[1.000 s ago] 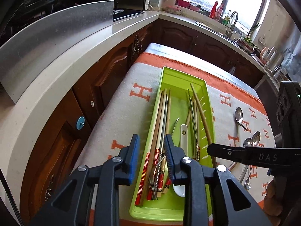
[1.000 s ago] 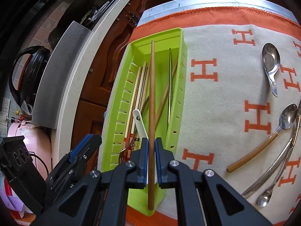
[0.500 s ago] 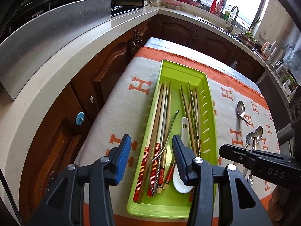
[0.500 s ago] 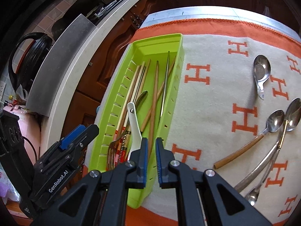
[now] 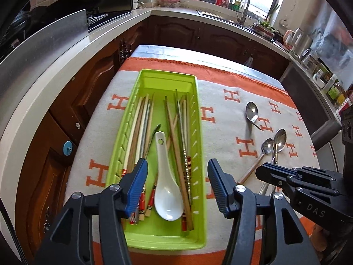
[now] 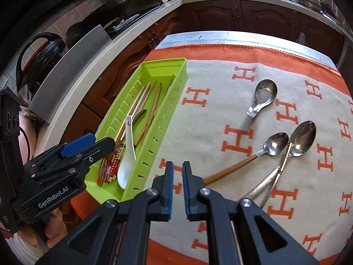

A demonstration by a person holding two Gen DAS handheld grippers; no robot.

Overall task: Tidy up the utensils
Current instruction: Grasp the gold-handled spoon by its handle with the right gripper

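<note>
Left wrist view: lime-green slotted tray (image 5: pixel 199 132) holds chopsticks (image 5: pixel 176 137); left gripper (image 5: pixel 177 176) spread, right gripper (image 6: pixel 177 172) nearly closed, empty.

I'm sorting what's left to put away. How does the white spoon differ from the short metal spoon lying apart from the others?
The white spoon lies inside the green tray among the chopsticks; the short metal spoon lies out on the blanket. The white spoon looks like glazed ceramic, with a hole near the end of its handle; the metal spoon is shiny steel with a stubby handle. Both are wide-bowled soup spoons lying bowl up.
</note>
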